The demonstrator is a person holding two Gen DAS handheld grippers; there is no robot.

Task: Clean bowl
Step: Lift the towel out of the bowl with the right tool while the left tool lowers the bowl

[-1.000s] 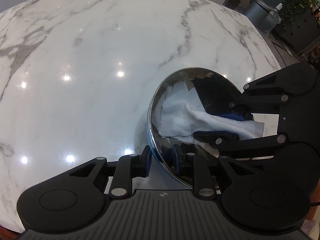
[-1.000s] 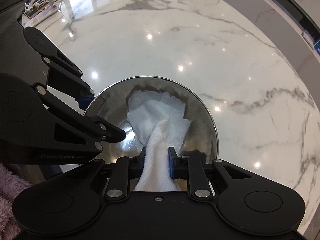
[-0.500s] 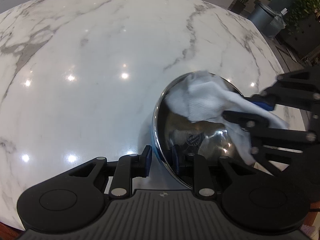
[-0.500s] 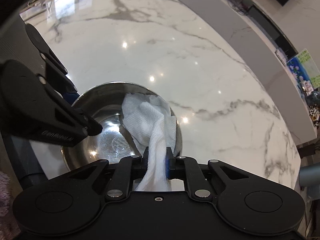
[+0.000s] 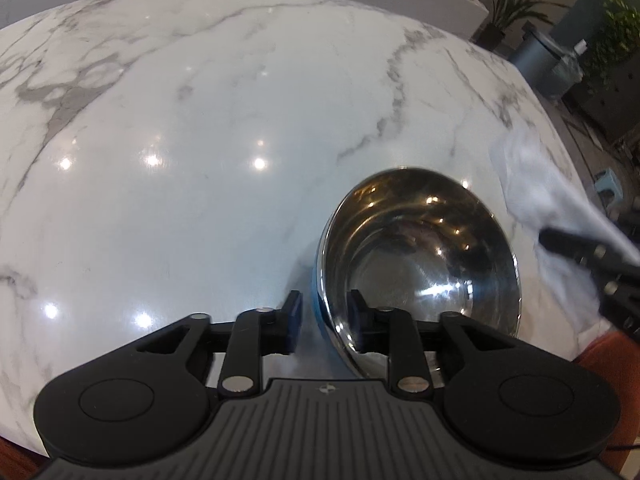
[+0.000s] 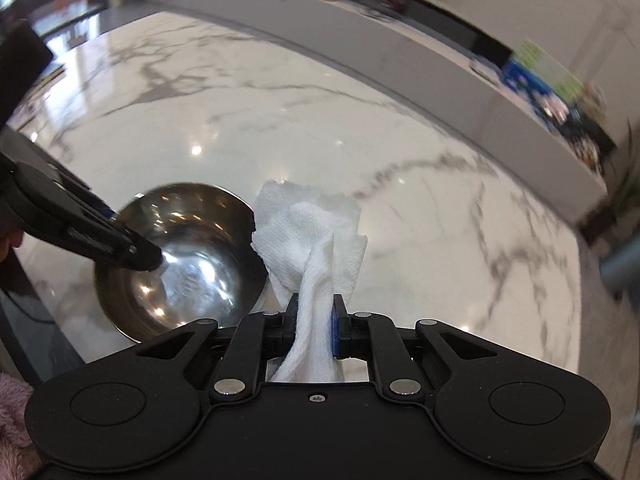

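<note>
The shiny round stainless-steel bowl [image 5: 420, 256] sits on the glossy white marble table with grey veins [image 5: 200, 120], and its inside is bare, nothing but reflections of the ceiling lights on the polished metal. The left gripper [image 5: 324, 318] straddles the near rim of that bowl: one blue-padded finger stands outside the wall, the other inside, and the jaws are opening, with a clear gap showing between the outer pad and the steel. So the rim is between the fingers, but they are not squeezing it.

Over to the right gripper [image 6: 314, 326], and this one is clamped hard on the crumpled white paper towel [image 6: 308, 236]. The fingers are pressed together on a twisted neck of the towel, the loose end fanning out above them. The towel is outside the bowl, hanging just beside the bowl's rim on the side away from the left gripper, over open marble. In the left wrist view the same towel shows as a blurred white smear at the right edge, past the bowl, with the right gripper's dark finger beside it.

A grey ledge [image 6: 400, 40] curves behind the table. A potted green plant [image 5: 508, 4] and a grey bin [image 5: 544, 60] stand off the far corner.
</note>
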